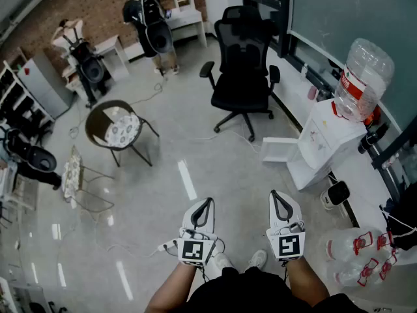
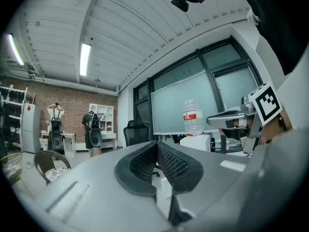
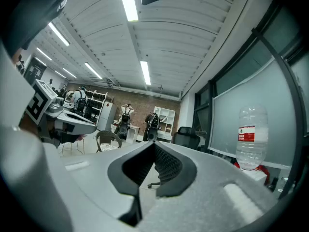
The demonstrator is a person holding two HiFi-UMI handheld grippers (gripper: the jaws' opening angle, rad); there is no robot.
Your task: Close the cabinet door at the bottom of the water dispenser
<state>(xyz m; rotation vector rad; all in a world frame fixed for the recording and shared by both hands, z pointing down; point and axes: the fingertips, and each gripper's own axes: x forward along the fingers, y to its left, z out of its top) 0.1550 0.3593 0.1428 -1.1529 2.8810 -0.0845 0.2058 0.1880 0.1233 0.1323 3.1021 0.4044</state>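
My left gripper (image 1: 203, 205) is pressed fully together and holds nothing; its tips meet with no gap. My right gripper (image 1: 281, 198) is likewise closed at the tips and empty. I hold both level, side by side above the floor (image 1: 195, 142), touching nothing. The dispenser (image 1: 326, 139) stands well ahead to my right, bottle (image 1: 362, 77) on top, its bottom door (image 1: 281, 154) swung open.

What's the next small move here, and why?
Probably turn right and step toward the water dispenser, leading with the right hand-held gripper. The dispenser's bottom cabinet door stands swung open, well away from that gripper and the left hand-held gripper; both are shut and empty.
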